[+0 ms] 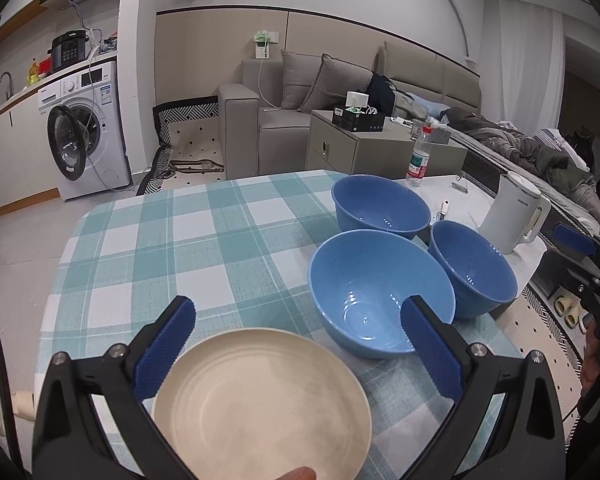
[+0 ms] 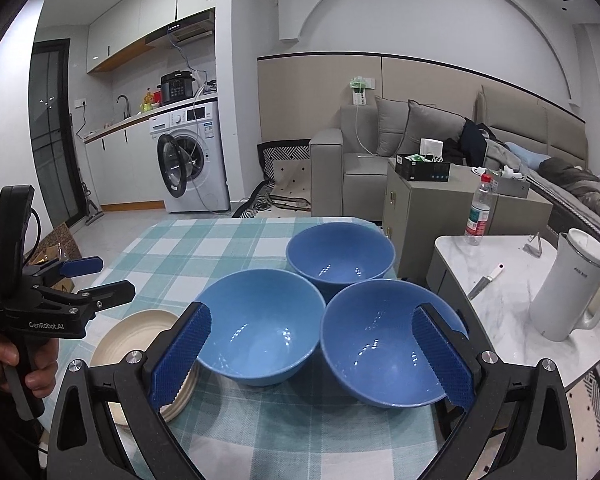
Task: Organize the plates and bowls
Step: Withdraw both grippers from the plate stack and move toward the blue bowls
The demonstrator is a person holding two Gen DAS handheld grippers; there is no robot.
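Observation:
Three blue bowls stand close together on the checked tablecloth (image 1: 180,240): a far one (image 1: 380,206) (image 2: 340,254), a near left one (image 1: 380,296) (image 2: 260,326) and a near right one (image 1: 474,268) (image 2: 388,340). A cream plate (image 1: 260,404) (image 2: 140,332) lies at the near left of the table. My left gripper (image 1: 300,344) is open and empty, hovering over the plate's far rim; it also shows in the right wrist view (image 2: 96,278). My right gripper (image 2: 312,352) is open and empty, above the two near bowls.
A white side table (image 2: 512,312) to the right holds a white kettle (image 2: 572,284), a water bottle (image 2: 478,210) and a knife (image 2: 486,276). Beyond the table are a grey cabinet (image 2: 440,208), a sofa and a washing machine (image 2: 192,164).

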